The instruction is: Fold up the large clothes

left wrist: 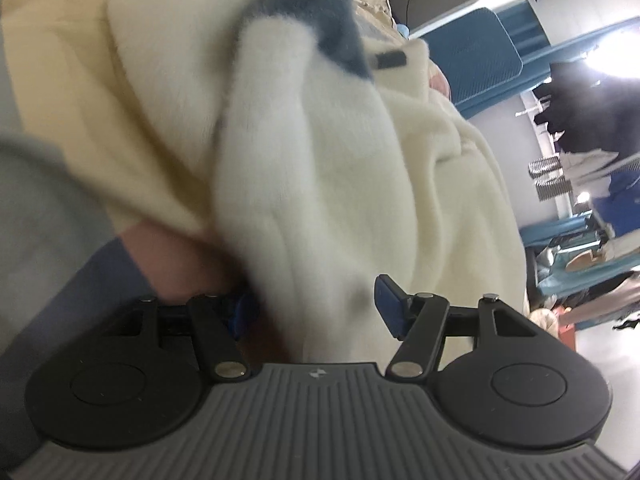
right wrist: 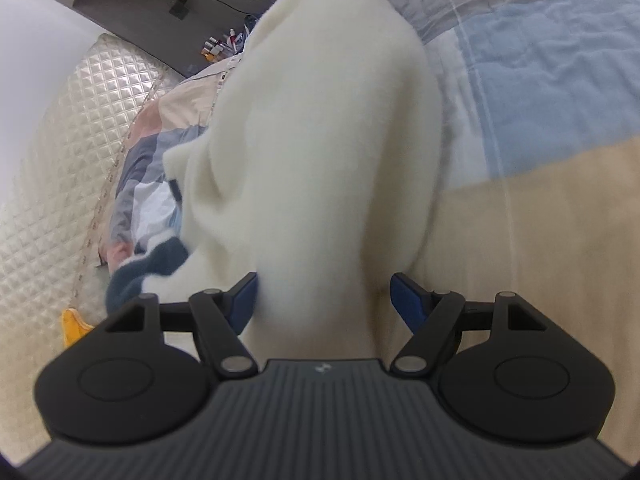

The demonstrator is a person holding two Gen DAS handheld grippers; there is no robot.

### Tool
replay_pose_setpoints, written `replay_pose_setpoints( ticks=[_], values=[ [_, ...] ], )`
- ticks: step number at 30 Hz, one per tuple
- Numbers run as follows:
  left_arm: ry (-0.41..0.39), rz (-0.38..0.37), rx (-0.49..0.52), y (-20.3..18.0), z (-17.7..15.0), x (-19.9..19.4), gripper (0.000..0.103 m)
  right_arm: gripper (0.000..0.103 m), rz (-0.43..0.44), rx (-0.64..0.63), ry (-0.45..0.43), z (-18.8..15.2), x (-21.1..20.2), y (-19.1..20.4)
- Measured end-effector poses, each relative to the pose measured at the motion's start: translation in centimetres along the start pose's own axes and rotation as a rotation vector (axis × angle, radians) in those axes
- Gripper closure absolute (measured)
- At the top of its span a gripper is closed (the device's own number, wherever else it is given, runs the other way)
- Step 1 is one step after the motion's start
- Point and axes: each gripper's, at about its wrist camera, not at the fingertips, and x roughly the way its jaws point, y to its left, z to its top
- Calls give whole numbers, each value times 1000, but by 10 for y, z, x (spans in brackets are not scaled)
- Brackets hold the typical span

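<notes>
A fluffy cream sweater [left wrist: 340, 184] with a blue-grey patch [left wrist: 332, 28] fills the left wrist view, bunched up and blurred. My left gripper [left wrist: 314, 308] is open; a fold of the sweater lies between its blue fingers [left wrist: 390, 304], and the right pad shows bare. In the right wrist view a long fold of the same sweater [right wrist: 320, 160] hangs down the middle, its blue-grey trim [right wrist: 148, 272] at the lower left. My right gripper [right wrist: 324, 300] is open around that fold, with a gap at the right finger [right wrist: 404, 300].
A bed with a beige and pale blue quilt [right wrist: 540, 100] lies under the sweater. A quilted cream headboard [right wrist: 80, 140] is at the left. A hand with a grey-blue sleeve [left wrist: 172, 264] sits beside my left gripper. Blue shelving and hanging clothes [left wrist: 580, 120] stand behind.
</notes>
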Motion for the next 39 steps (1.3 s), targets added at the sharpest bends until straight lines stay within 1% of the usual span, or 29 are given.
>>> replay_pose_setpoints(
  ticks=[1,2,3,4,5,6,7,9,10,11,13,15,17,18,19,21,26,29,31,34,39],
  values=[
    [-8,-6,-5,1,3,1,40,29,4,-4,-3,3,5,0],
    [-12,-8,-12,2,6,3,47,29,2,-16,-9,5,10,0],
    [-14,-17,-26,3,9,3,59,29,-9,-31,-14,8,14,1],
    [-18,-36,-37,5,12,3,67,29,-18,-47,-21,10,17,2],
    [-24,-51,-43,6,14,2,77,29,-18,-52,-31,12,19,2],
    [-33,-67,-42,7,16,-1,83,29,-14,-50,-39,13,20,1],
    [-43,-82,-38,7,18,-4,85,31,-12,-52,-40,13,21,2],
    [-68,-110,-16,3,18,-12,90,48,-15,-84,-46,12,19,5],
    [-79,-129,1,-1,17,-16,91,67,-20,-109,-50,11,16,9],
    [-87,-147,16,-5,19,-22,92,75,-10,-126,-61,10,11,12],
    [-111,-207,53,-13,19,-35,93,78,36,-156,-97,7,-2,18],
    [-139,-291,70,-17,20,-52,93,80,90,-186,-149,4,-20,28],
    [-163,-347,69,-17,23,-68,93,80,175,-191,-207,0,-44,37],
    [-174,-394,69,-17,24,-78,93,80,212,-205,-242,-3,-58,44],
    [-187,-427,67,-17,23,-86,93,81,227,-225,-265,-4,-69,50],
    [-211,-489,87,-18,22,-107,93,81,232,-280,-305,-10,-91,61],
    [-291,-553,191,-47,12,-153,93,81,297,-294,-425,-37,-140,70],
    [-348,-601,248,-64,0,-186,93,81,324,-316,-492,-48,-170,86],
    [-378,-625,262,-78,-6,-210,93,81,341,-317,-520,-48,-189,95],
    [-433,-661,289,-96,-16,-249,93,81,349,-370,-569,-48,-220,121],
    [-529,-743,323,-134,-23,-320,93,81,435,-424,-639,-42,-273,163]
  ],
)
